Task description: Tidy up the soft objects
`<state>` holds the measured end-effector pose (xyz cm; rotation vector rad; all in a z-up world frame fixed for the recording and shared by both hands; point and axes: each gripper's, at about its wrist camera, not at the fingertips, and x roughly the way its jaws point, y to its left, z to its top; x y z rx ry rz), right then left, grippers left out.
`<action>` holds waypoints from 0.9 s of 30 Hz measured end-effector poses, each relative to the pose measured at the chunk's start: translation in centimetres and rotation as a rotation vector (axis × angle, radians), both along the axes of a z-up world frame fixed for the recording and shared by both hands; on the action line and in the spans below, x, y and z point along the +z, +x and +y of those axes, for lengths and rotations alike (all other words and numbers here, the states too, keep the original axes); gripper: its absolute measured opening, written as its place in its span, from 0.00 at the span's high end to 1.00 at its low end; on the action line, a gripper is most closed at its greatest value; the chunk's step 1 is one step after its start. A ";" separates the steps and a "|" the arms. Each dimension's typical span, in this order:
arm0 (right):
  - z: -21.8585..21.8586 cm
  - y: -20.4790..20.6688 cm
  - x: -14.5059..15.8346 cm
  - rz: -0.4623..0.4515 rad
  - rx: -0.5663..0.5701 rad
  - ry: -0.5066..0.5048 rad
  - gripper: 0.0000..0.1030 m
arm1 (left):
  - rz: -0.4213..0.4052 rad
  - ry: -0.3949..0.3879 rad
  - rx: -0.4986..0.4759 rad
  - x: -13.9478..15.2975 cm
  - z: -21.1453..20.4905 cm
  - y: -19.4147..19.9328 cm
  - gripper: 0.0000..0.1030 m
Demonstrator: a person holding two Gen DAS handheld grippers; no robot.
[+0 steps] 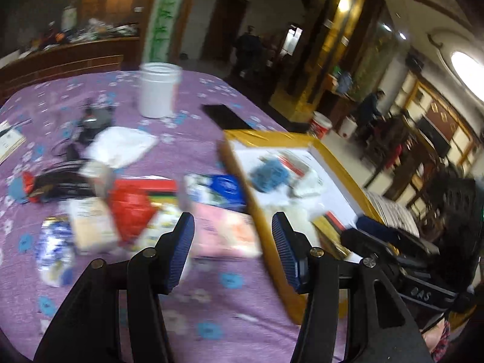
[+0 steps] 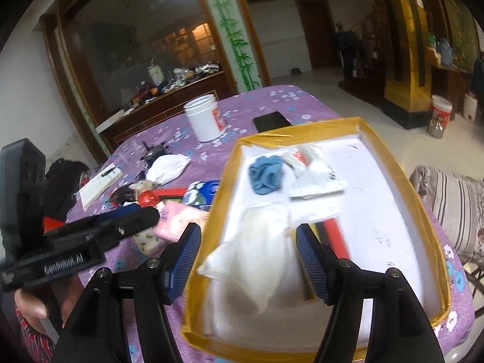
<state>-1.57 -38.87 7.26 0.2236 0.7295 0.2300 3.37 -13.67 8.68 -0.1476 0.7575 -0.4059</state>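
A shallow white box with a yellow-taped rim (image 1: 272, 134) (image 2: 302, 127) lies on the purple flowered tablecloth. Inside it are a blue cloth (image 1: 269, 175) (image 2: 266, 174), a plastic-wrapped white item (image 2: 314, 178) and a crumpled white cloth (image 2: 254, 257). My right gripper (image 2: 248, 254) hovers open above that white cloth, pads apart from it. My left gripper (image 1: 233, 242) is open and empty, just left of the box rim, over a pink soft packet (image 1: 224, 233) (image 2: 178, 217). Another white cloth (image 1: 121, 145) (image 2: 168, 166) lies loose on the table.
A pile of packets sits left of the box: a red one (image 1: 133, 202), a blue-and-white one (image 1: 217, 187), and a blue patterned one (image 1: 54, 248). A white jar (image 1: 158, 90) (image 2: 204, 115) and a black phone (image 1: 225, 116) (image 2: 270, 121) stand behind. A striped cushion (image 2: 453, 199) lies at the right.
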 end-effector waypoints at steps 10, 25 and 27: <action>3.3 -0.4 0.5 -0.017 0.055 -0.030 0.34 | 0.155 0.054 0.306 -3.5 12.7 2.5 0.50; 10.3 2.1 -0.8 0.102 0.282 0.012 0.30 | 0.135 0.287 0.326 -7.3 10.8 3.7 0.73; 12.0 2.7 -1.7 0.146 0.324 0.027 0.30 | 0.129 0.279 0.345 -7.2 11.3 3.7 0.73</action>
